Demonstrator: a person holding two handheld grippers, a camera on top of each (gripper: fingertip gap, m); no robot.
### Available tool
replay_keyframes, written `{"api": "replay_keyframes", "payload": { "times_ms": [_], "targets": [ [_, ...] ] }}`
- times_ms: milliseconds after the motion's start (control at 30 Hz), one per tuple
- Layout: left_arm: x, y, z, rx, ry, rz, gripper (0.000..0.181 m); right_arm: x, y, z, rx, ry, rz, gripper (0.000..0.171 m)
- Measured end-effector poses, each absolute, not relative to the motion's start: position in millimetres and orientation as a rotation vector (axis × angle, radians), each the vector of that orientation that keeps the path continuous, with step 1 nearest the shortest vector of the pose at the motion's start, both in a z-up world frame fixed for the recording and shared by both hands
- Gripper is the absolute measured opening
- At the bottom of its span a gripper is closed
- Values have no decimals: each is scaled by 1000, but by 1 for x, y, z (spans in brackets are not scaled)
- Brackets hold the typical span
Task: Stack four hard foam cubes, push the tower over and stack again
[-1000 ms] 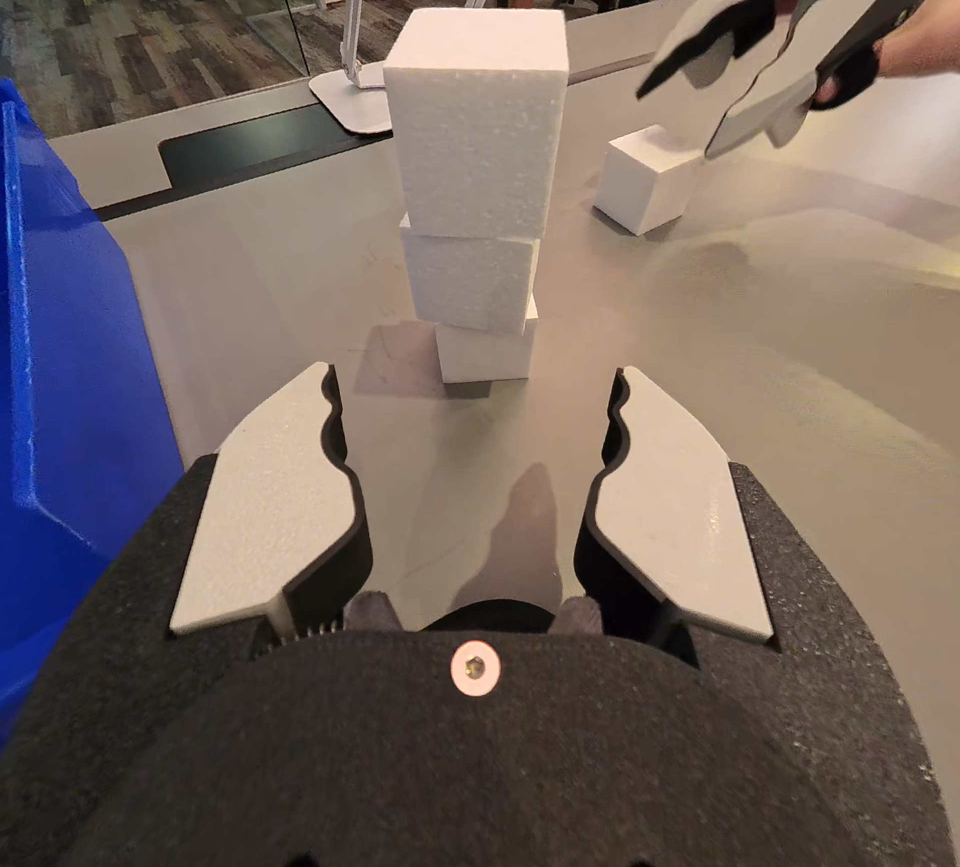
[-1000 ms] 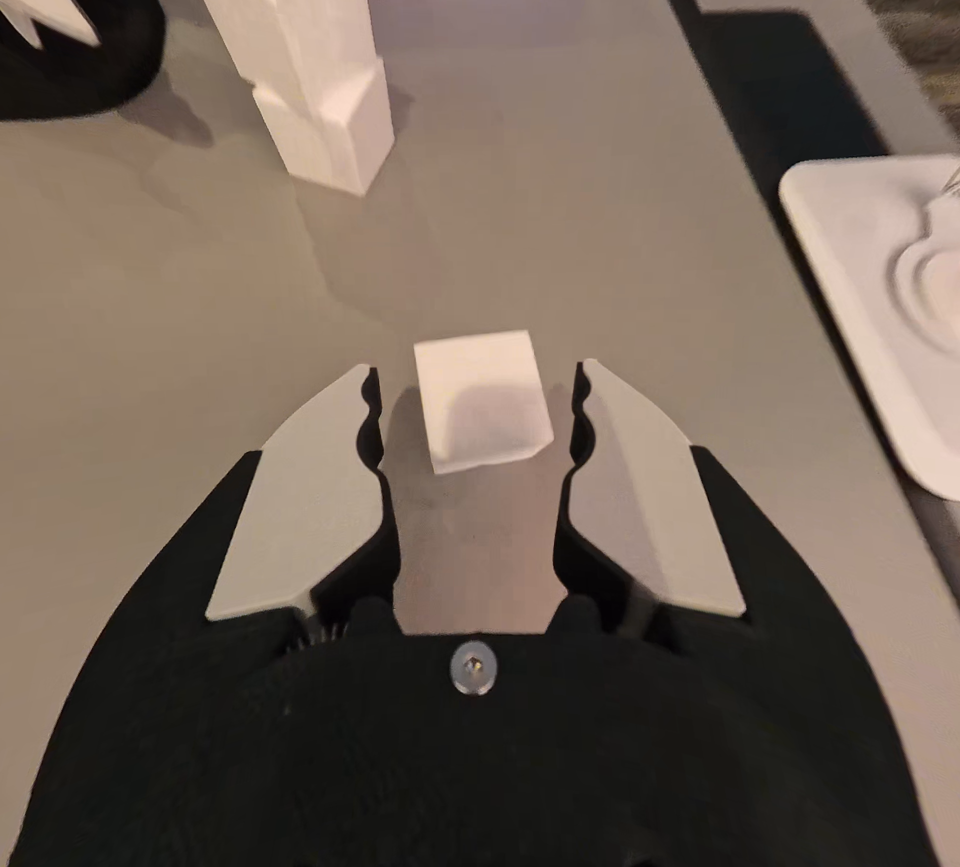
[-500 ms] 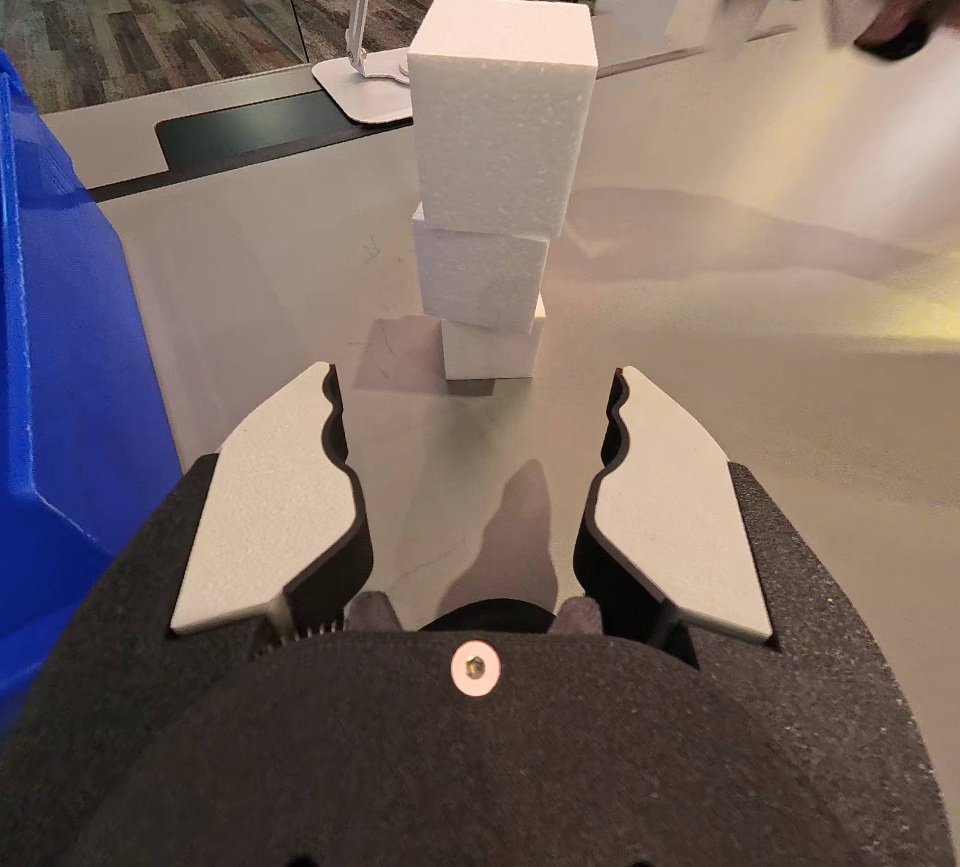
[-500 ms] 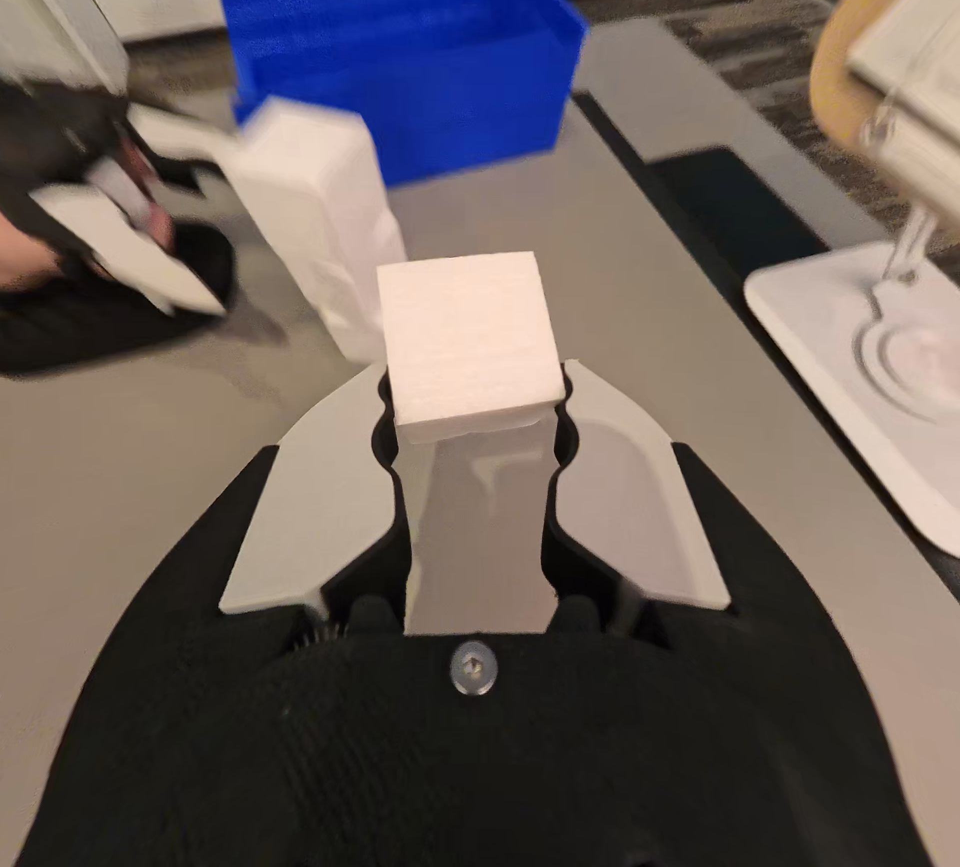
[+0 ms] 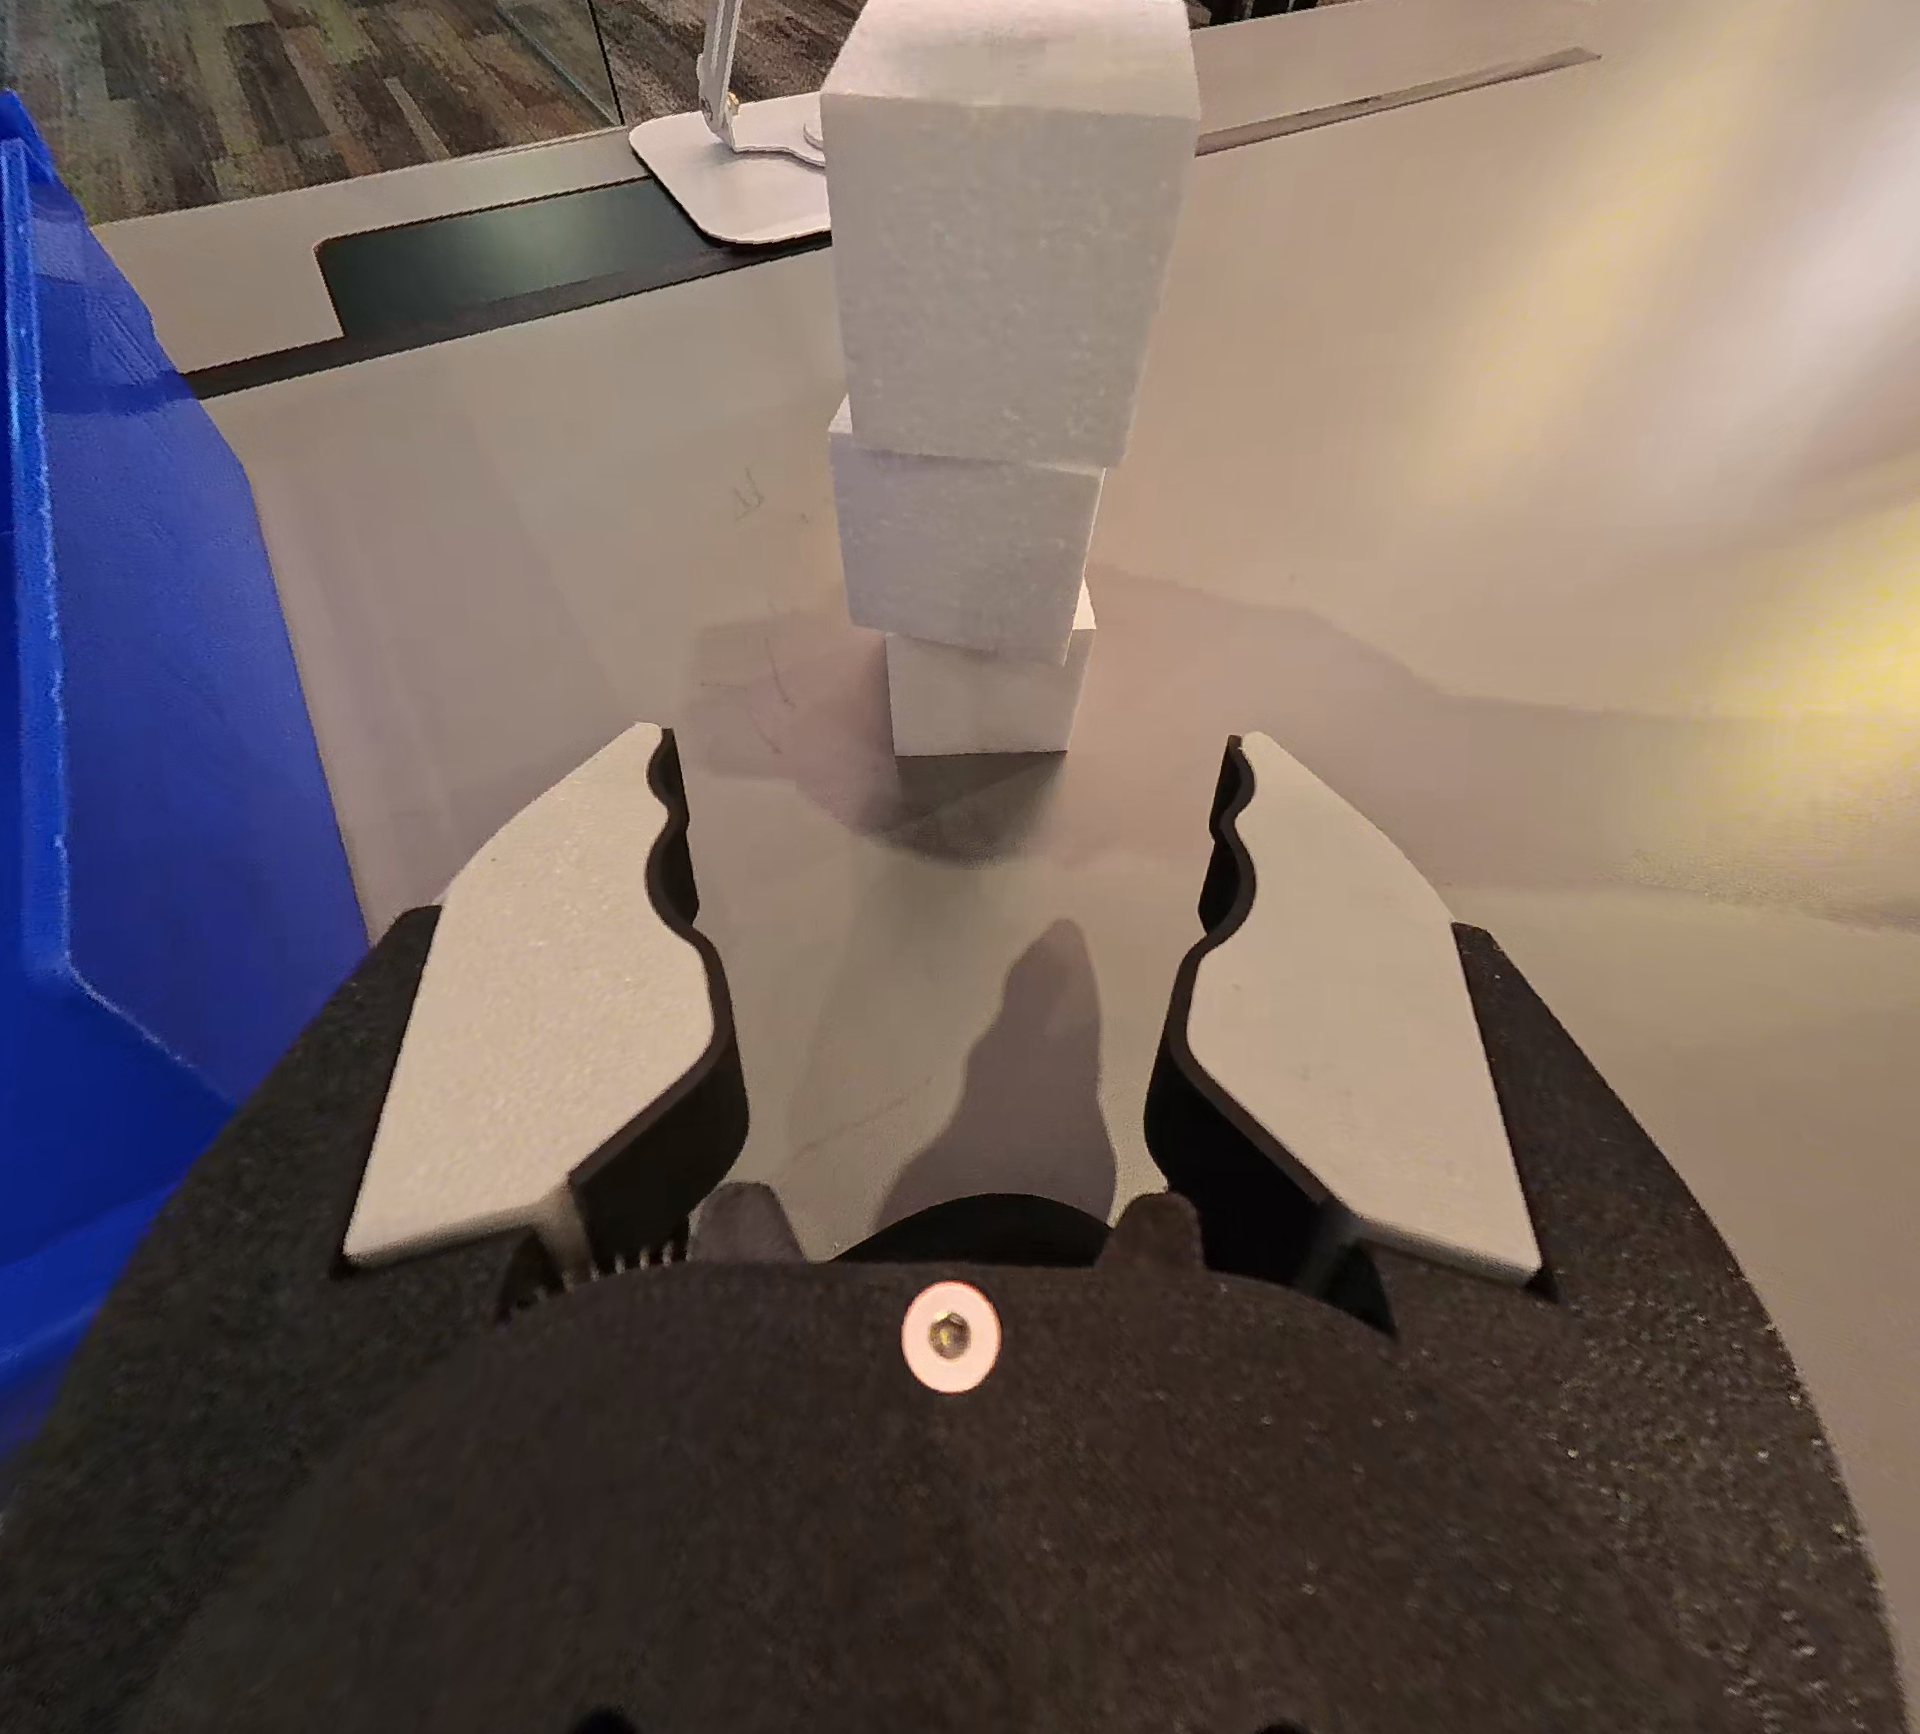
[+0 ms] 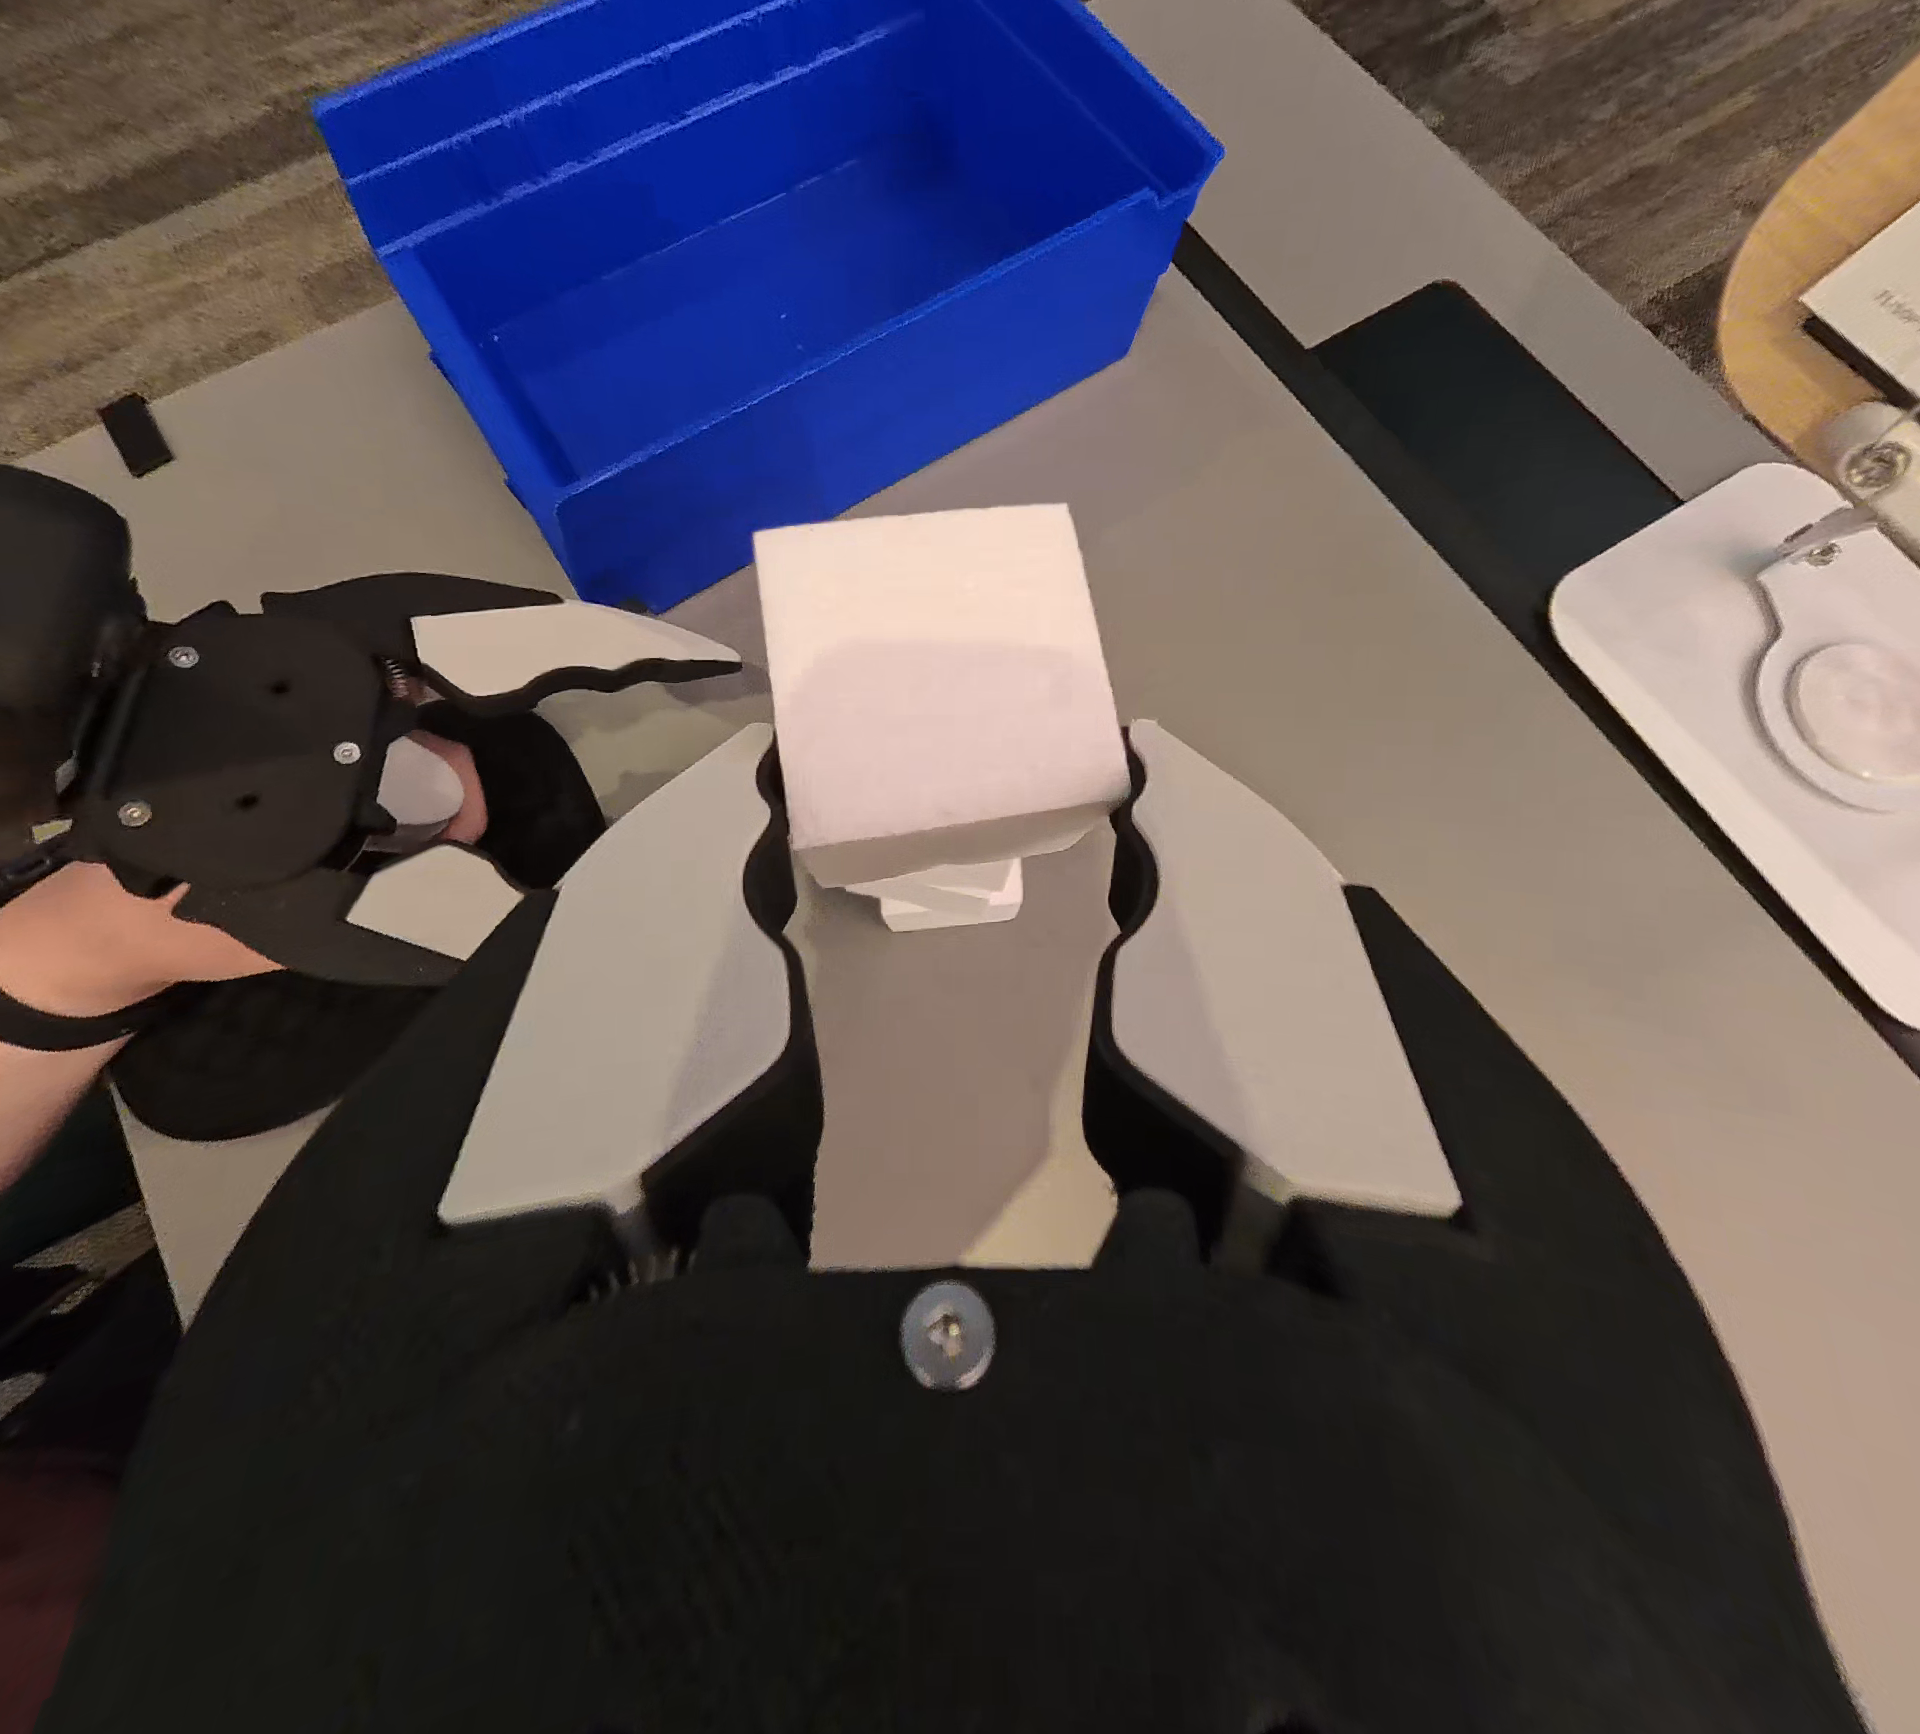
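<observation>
A tower of three white foam cubes (image 5: 977, 458) stands on the grey table (image 5: 1455, 541), each cube slightly offset from the one below. My left gripper (image 5: 948, 739) is open and empty, low in front of the tower's bottom cube (image 5: 982, 692). My right gripper (image 6: 951, 734) is shut on a fourth white foam cube (image 6: 925, 687) and holds it right above the tower (image 6: 951, 900), whose edges show just beneath it. The left gripper (image 6: 540, 780) also shows at the left of the right wrist view, open, beside the tower.
An open blue bin (image 6: 790, 261) stands behind the tower in the right wrist view and at the left edge of the left wrist view (image 5: 125, 645). A white lamp base (image 6: 1745, 728) and a black inlay (image 6: 1486, 417) lie at the table's right side. Tip to tip, the grippers are about 15 cm apart.
My right gripper closed on the loose cube, lifted it off the table and carried it over the tower. My left gripper stayed open in front of the tower.
</observation>
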State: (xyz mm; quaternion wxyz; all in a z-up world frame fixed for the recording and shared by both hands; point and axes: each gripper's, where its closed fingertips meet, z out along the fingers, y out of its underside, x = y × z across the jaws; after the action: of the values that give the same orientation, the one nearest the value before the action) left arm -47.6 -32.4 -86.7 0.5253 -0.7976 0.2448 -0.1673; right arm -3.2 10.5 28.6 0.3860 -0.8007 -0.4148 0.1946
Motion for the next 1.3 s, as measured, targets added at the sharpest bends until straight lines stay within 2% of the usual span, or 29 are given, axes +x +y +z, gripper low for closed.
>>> {"api": "replay_keyframes", "payload": {
  "times_ms": [500, 667, 900, 1067, 1167, 1300],
  "targets": [
    [-47, -34, -87, -1911, 591, -404, 97, -13, 13, 8, -2063, -1113, 384, 62],
    [-51, -35, -80, -1884, 569, -415, 93, -9, -3, 43, -1912, -1123, 561, 74],
    [-61, -30, -70, -1886, 524, -388, 48, 86, 3, 121, -1673, -1045, 611, 73],
    [-68, -18, -72, -1969, 490, -289, 0, 192, 39, 107, -1697, -917, 437, 68],
    [-69, -8, -77, -2042, 408, -303, 0, 243, 55, 89, -1743, -805, 452, 64],
    [-64, 10, -86, -2090, 280, -334, 0, 283, 62, 98, -1751, -689, 497, 63]
  ]
}}
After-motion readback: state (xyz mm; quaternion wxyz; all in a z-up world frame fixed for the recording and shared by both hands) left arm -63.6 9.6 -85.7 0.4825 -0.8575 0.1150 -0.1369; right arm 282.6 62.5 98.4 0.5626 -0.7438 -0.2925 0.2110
